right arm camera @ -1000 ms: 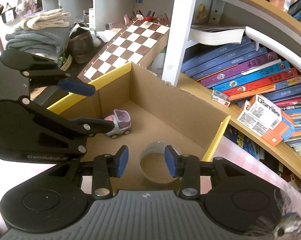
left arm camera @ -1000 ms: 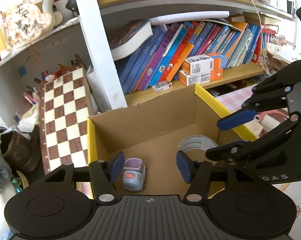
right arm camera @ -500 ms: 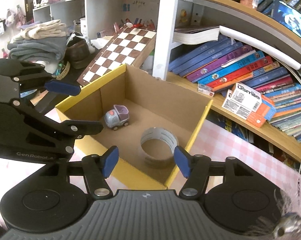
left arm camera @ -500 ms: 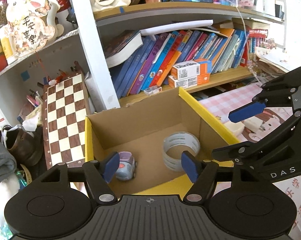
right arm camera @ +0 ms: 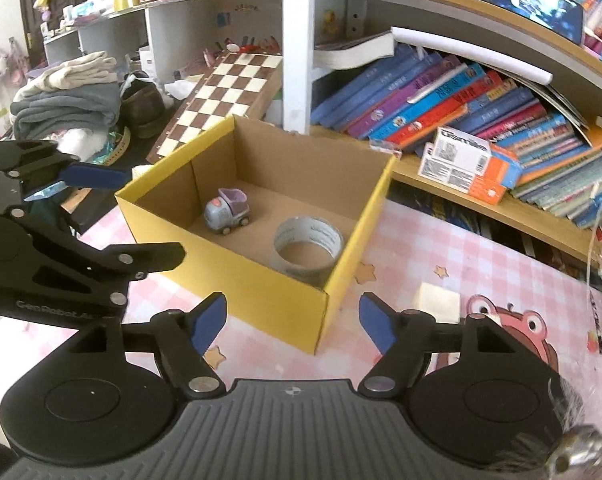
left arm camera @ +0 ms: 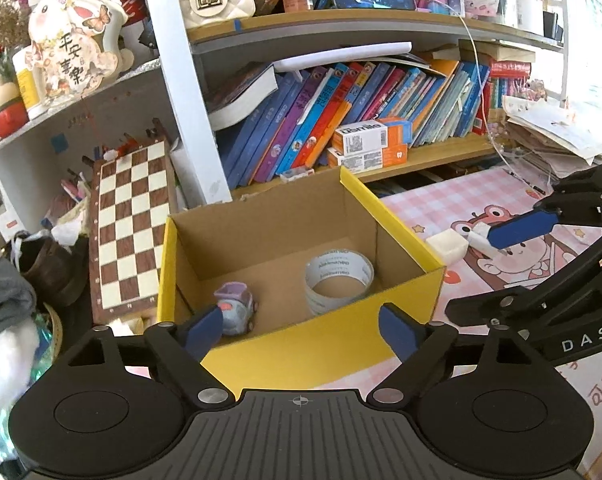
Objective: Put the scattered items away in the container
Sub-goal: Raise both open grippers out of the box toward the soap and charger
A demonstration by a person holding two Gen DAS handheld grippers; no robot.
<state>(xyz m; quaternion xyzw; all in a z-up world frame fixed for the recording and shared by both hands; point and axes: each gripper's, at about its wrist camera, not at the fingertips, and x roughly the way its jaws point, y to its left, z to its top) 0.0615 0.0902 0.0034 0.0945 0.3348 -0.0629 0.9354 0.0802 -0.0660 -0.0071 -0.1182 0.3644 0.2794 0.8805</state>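
Observation:
A yellow-sided cardboard box stands open on the pink checked cloth. Inside it lie a small purple-grey toy truck and a roll of clear tape. A small white block lies on the cloth to the right of the box. My left gripper hovers in front of the box's near wall, jaws opening, nothing between them. My right gripper hangs near the box's front corner, jaws also opening and empty.
A bookshelf with leaning books and orange-white cartons runs behind the box. A chessboard leans at the left, beside a brown shoe and folded clothes. Pink cloth stretches to the right.
Both grippers have drawn back out of the box and their jaws have spread wider. The truck and the tape roll stay on the box floor, and more of the pink cloth shows.

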